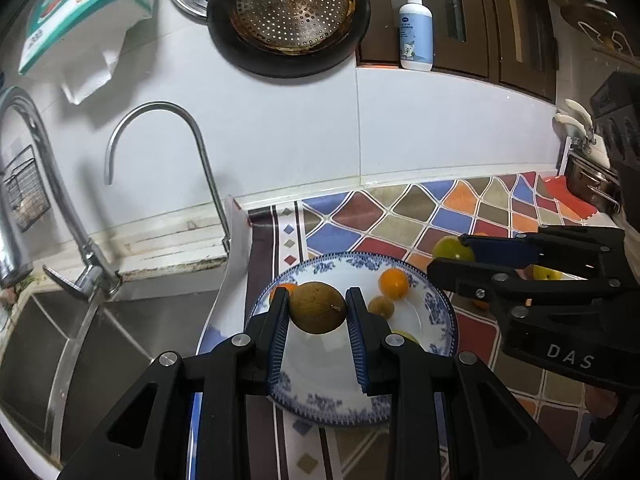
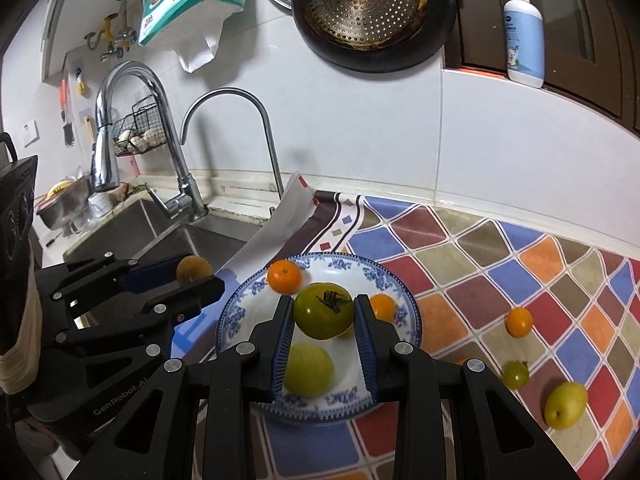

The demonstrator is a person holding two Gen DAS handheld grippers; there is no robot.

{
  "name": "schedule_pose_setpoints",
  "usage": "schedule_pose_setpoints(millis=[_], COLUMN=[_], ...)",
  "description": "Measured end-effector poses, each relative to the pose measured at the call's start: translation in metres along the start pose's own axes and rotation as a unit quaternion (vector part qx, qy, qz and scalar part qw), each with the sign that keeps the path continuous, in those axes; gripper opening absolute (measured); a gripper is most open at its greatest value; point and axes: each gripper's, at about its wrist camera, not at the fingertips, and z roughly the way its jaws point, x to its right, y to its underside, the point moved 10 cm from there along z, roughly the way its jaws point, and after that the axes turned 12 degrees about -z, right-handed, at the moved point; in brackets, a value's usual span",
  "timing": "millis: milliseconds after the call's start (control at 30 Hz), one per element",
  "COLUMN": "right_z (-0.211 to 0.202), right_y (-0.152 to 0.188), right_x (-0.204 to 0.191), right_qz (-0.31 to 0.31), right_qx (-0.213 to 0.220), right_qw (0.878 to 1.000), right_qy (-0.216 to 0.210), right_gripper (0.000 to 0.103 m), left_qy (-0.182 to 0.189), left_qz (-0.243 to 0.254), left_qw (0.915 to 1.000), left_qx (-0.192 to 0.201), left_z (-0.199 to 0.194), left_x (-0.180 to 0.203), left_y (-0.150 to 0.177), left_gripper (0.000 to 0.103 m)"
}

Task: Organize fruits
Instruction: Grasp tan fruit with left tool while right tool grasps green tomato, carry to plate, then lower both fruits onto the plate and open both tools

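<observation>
My left gripper (image 1: 317,294) is shut on a round brown fruit (image 1: 318,307) and holds it above the blue-and-white plate (image 1: 440,300). On the plate lie an orange (image 1: 394,283), a small brown fruit (image 1: 381,306) and another orange (image 1: 285,288) half hidden behind a finger. My right gripper (image 2: 324,300) is shut on a green tomato (image 2: 324,311) over the same plate (image 2: 404,300), which holds a mandarin (image 2: 285,277), an orange (image 2: 382,307) and a yellow-green fruit (image 2: 308,370). Each gripper also appears in the other's view, the right gripper (image 1: 448,252) and the left gripper (image 2: 200,274).
On the patterned cloth (image 2: 500,248) to the right lie an orange (image 2: 518,322), a small green tomato (image 2: 515,375) and a yellow-green fruit (image 2: 566,405). A steel sink (image 2: 168,236) with two faucets is at the left. A black pan (image 2: 372,12) hangs on the tiled wall.
</observation>
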Motion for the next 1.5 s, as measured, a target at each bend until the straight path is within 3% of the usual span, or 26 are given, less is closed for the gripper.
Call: schedule_pose_setpoints(millis=[833,1133,1300,1500], right_z=[0.100,0.113,0.113,0.103], right_y=[0.000,0.006,0.006,0.002], right_x=[0.035,0.039,0.039,0.039], right_qz=[0.015,0.023,0.028,0.027], right_qx=[-0.056,-0.066,-0.066,-0.055], right_qw=[0.998,0.998,0.997,0.998], right_qy=[0.001,-0.005,-0.010,-0.004], right_gripper=[0.031,0.031,0.032,0.032], left_qy=[0.045,0.052,0.045,0.037], left_qz=[0.044,0.042,0.039,0.032], left_qw=[0.9965,0.9958,0.9965,0.9976], left_qx=[-0.055,-0.063,-0.059,-0.050], left_z=[0.116,0.127,0.124,0.111], left_x=[-0.009,-0.006,-0.007,-0.009], left_y=[-0.003,0.000,-0.002,-0.005], left_gripper=[0.029,0.029,0.037,0.038])
